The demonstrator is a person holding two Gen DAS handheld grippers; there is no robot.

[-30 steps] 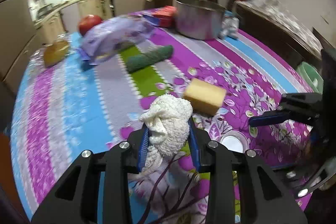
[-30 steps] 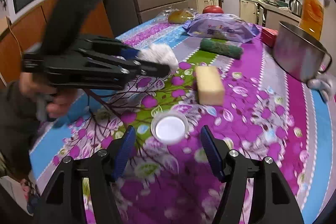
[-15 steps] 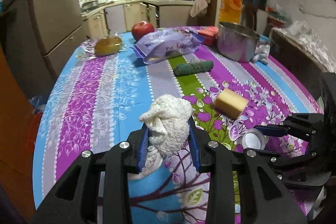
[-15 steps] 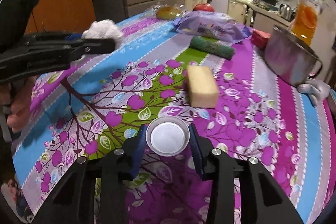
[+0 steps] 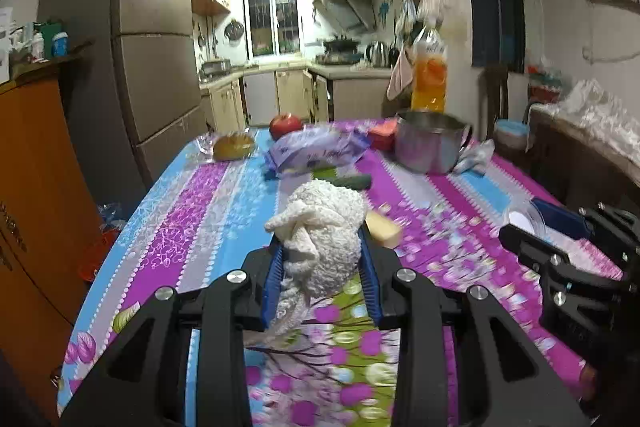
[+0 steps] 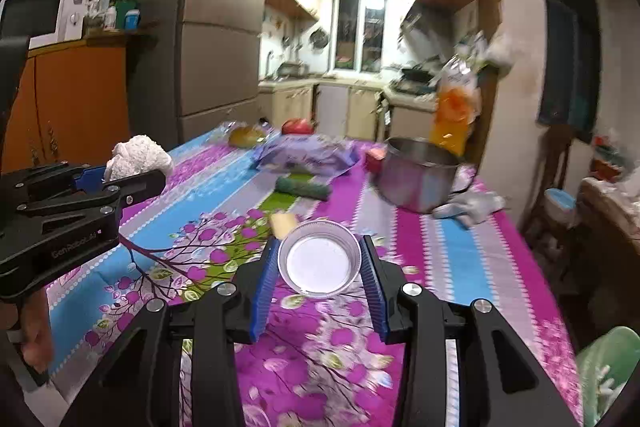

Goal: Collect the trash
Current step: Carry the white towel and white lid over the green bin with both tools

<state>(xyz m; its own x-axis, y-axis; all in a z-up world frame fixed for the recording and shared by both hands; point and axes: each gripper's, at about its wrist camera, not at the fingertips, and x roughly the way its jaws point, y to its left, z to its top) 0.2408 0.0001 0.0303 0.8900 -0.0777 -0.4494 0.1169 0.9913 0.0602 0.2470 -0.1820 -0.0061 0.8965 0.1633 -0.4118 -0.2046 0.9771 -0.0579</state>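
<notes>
The left gripper [image 5: 322,277] clamps a crumpled white towel wad [image 5: 320,235] between its fingers, raised above the counter [image 5: 192,227] — the right gripper [image 6: 320,273] pinches a shallow white lid [image 6: 319,259], likewise lifted clear.
</notes>
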